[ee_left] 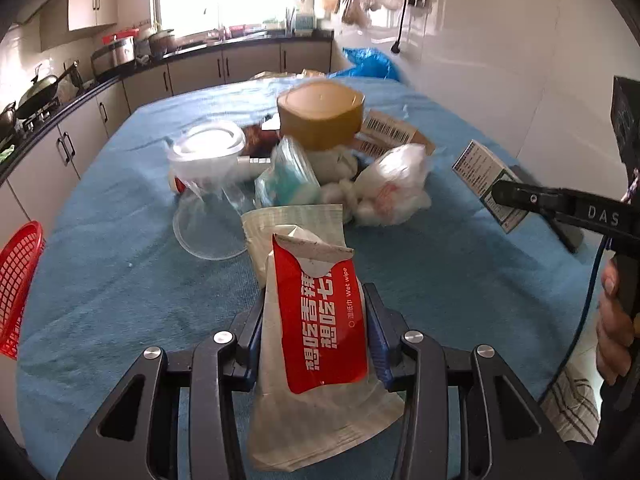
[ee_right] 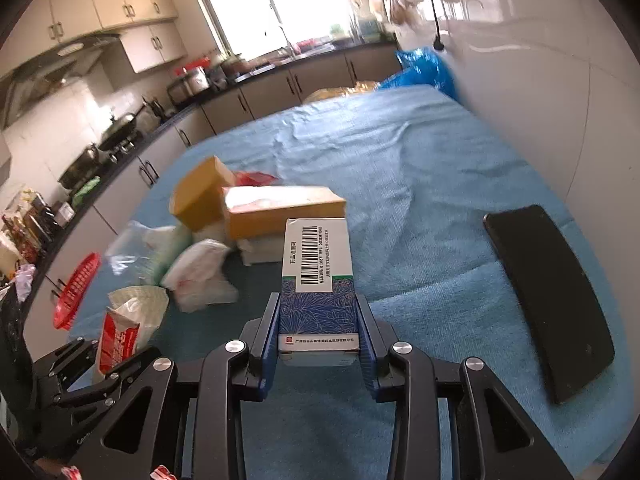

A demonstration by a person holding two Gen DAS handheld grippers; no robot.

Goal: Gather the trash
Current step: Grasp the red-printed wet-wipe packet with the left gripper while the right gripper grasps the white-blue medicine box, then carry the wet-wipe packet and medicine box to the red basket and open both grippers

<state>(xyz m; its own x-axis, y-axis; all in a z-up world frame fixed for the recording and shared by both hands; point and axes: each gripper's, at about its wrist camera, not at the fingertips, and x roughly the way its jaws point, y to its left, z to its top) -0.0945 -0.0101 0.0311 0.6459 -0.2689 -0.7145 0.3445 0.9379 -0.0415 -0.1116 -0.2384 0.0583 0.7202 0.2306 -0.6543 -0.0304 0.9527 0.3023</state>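
A red and white wet wipe packet [ee_left: 320, 320] stands upright between the fingers of the left tongs [ee_left: 316, 332], which are closed on its sides. Its torn top leans toward the middle of the surface [ee_left: 100, 280], which is covered with a blue towel. A blue and white medicine box [ee_right: 318, 288] with a barcode label is clamped between the fingers of the right tongs [ee_right: 319, 332], held lengthwise above the towel.

Just beyond the wet wipe packet lies a pile of trash near the middle of the surface: a clear plastic cup [ee_left: 208, 224] on its side, a white lidded container [ee_left: 206, 152], a crumpled white plastic bag [ee_left: 394, 188], a teal wrapper [ee_left: 286, 178], and a tan round tub [ee_left: 322, 114] resting on top. A brown cardboard box [ee_right: 280, 210] sits in the pile, touching the white bag.

A red mesh basket [ee_left: 18, 288] hangs over the left edge of the surface. A black phone [ee_right: 552, 300] lies flat near the right edge, well apart from the pile. A person's hand [ee_left: 614, 328] grips the handle of the right tongs.
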